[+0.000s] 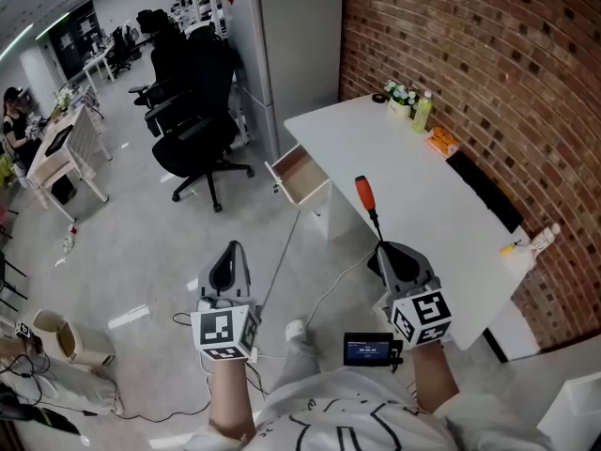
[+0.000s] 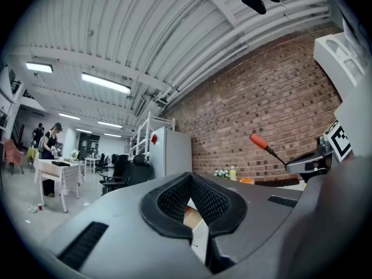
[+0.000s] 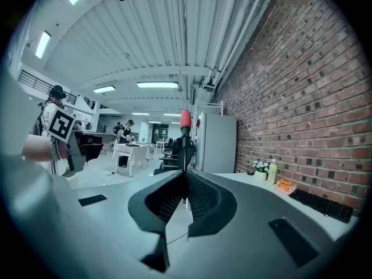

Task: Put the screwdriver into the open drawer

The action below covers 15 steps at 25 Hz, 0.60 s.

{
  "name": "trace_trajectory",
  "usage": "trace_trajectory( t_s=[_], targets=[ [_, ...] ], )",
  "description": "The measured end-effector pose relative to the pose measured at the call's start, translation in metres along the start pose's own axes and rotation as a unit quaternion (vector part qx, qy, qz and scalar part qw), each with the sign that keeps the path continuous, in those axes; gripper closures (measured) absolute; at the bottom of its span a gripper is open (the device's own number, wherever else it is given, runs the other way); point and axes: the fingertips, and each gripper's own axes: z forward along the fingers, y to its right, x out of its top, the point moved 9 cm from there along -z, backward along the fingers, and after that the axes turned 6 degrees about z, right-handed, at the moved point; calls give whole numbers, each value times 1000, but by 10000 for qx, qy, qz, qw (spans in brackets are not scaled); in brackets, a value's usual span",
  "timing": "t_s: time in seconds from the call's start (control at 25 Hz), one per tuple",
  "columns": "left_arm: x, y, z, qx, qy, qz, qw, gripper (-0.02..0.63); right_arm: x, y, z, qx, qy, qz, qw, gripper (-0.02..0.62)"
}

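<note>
The screwdriver point(image 1: 365, 198) has an orange-red handle and a dark shaft. My right gripper point(image 1: 392, 255) is shut on the shaft and holds it handle-up over the front edge of the white desk point(image 1: 404, 177). In the right gripper view the shaft rises from between the jaws of the right gripper point(image 3: 185, 192) to the red handle point(image 3: 185, 121). The open drawer point(image 1: 300, 177) juts from the desk's left end, beyond and left of the screwdriver. My left gripper point(image 1: 226, 271) hangs over the floor, shut and empty. The left gripper view shows the screwdriver point(image 2: 259, 142) off to the right.
Black office chairs point(image 1: 192, 125) stand on the floor left of the drawer, and a grey cabinet point(image 1: 291, 36) stands behind it. A keyboard point(image 1: 484, 191), a bottle point(image 1: 423, 111), an orange pack point(image 1: 441, 141) and a small plant point(image 1: 398, 94) line the desk's brick-wall side. Cables cross the floor point(image 1: 282, 271).
</note>
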Motion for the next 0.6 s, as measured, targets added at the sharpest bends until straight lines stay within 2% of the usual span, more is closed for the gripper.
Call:
trace_trajectory(
  t_s=[0.6],
  targets=[
    [-30, -89, 149, -142, -108, -132, 9998, 595, 12, 27, 159, -223, -174, 59, 9996, 569]
  ],
)
